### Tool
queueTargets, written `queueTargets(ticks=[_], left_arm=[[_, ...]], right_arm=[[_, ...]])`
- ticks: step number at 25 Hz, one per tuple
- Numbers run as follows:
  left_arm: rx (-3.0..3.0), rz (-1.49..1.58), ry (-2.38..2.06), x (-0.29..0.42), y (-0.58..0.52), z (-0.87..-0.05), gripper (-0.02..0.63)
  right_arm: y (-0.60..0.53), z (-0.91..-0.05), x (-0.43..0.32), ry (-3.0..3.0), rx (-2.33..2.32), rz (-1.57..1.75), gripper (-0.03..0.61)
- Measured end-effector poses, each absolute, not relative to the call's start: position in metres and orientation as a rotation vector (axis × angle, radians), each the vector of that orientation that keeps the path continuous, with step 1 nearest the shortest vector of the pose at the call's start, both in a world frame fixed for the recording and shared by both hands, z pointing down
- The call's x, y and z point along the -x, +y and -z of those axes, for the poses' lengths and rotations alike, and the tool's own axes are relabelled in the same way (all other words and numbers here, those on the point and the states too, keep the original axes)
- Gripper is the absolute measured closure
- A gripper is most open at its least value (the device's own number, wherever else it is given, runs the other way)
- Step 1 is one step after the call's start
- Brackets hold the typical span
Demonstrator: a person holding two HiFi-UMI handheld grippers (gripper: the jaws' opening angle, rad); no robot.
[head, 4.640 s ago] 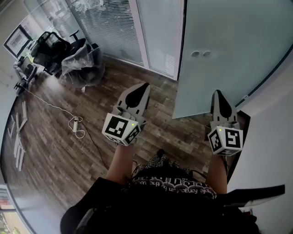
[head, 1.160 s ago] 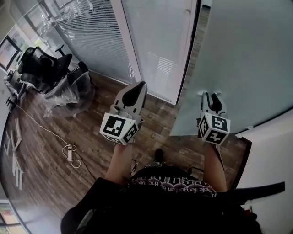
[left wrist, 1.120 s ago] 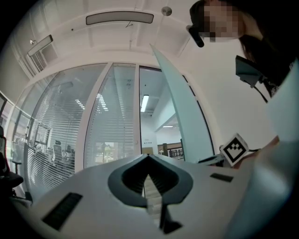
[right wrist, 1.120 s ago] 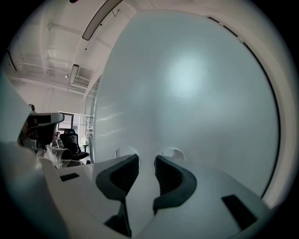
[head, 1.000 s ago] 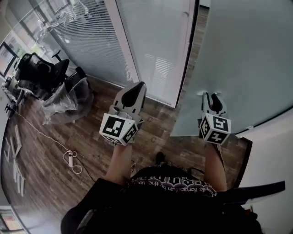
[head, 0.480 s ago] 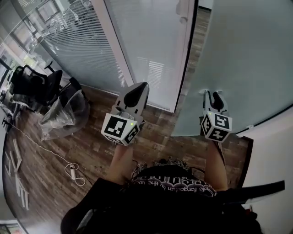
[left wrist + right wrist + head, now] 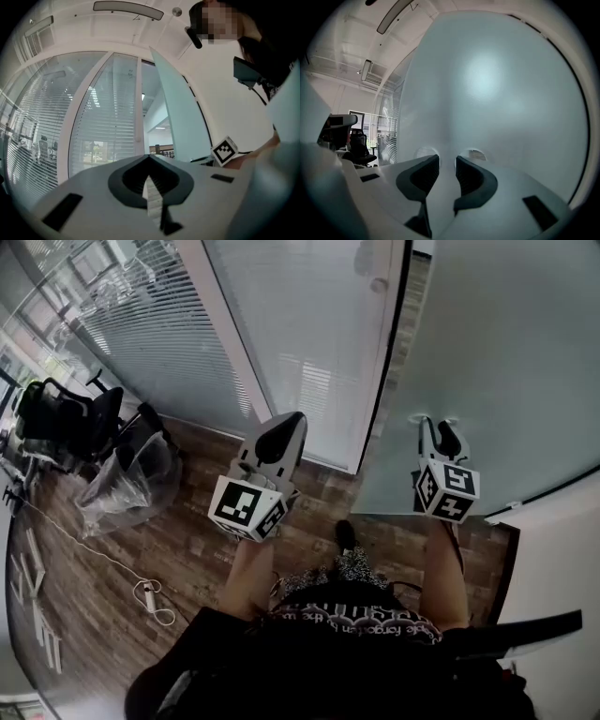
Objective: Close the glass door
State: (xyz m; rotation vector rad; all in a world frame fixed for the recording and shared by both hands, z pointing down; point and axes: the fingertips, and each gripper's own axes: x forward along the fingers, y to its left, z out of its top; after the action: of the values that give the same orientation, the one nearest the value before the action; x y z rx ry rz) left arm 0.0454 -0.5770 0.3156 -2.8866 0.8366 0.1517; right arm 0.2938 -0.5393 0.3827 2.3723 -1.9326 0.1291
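Glass door (image 7: 506,343): frosted pale-green panel filling the upper right of the head view, standing at an angle to the glazed wall, with a narrow strip of floor showing along its dark left edge. Glazed wall (image 7: 309,324): white-framed panes backed by horizontal blinds, running from upper left to the door's edge. Floor (image 7: 187,549): dark wood-look planks. Person: dark patterned garment (image 7: 356,652) at the bottom of the head view, both forearms reaching forward, one shoe (image 7: 345,534) on the floor below the door's corner. Office chair (image 7: 70,418): black, at the far left beside the glazed wall. Plastic sheeting (image 7: 131,479): clear, crumpled, just beside the chair. Right tool (image 7: 437,426): raised to the door's face, tips at the glass between the two fittings; jaws stand narrowly apart with only the glass showing in the gap, pads gripping nothing. Left tool (image 7: 292,418): held in the air in front of the glazed wall, well apart from the door; jaws closed together, empty. Round fittings (image 7: 419,418): two small discs set side by side in the door, flanking the right tool's tips. Cable (image 7: 150,596): white, trailing across the floor at lower left.
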Motion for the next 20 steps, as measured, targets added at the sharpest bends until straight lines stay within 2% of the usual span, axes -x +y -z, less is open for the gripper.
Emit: queueTargets(ticks=[20], left_arm=[[2.856,-0.142,0.843,-0.096,-0.679,-0.313,0.612]], right_arm=[[-0.634,-0.383,-0.344,-1.900,-2.432,-0.103,0.469]])
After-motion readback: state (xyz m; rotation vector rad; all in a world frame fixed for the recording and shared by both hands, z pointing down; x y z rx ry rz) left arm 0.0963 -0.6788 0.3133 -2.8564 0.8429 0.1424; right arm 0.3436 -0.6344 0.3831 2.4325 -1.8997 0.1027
